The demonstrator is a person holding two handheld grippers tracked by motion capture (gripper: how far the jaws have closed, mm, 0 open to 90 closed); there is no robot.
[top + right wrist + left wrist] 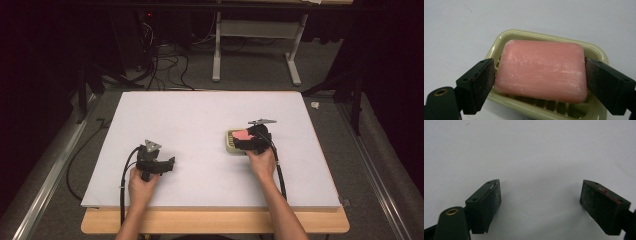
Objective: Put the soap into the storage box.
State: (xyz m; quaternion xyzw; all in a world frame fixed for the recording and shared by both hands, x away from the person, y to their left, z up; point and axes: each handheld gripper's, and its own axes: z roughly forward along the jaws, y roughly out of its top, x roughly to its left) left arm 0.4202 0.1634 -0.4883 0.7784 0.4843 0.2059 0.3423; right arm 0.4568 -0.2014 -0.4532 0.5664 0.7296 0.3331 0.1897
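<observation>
A pink bar of soap [541, 67] lies in a pale green soap dish [554, 35] at the right of the white board [200, 112]. My right gripper [539, 86] has its two pads pressed against the short ends of the soap, one on each side. Seen from the high view, this right gripper [246, 142] covers most of the dish [229, 143], and a corner of the soap [243, 134] shows. The left gripper [171, 163] rests low over the board's left front, held in a hand. Its jaws stand wide open, left gripper [540, 201], with bare white surface between them.
The white board sits on a wooden table [215, 222] whose edge shows at the front. Cables [122, 175] trail from both grippers toward the person. Behind the table stand a white desk frame [255, 30] and tangled cords on the floor.
</observation>
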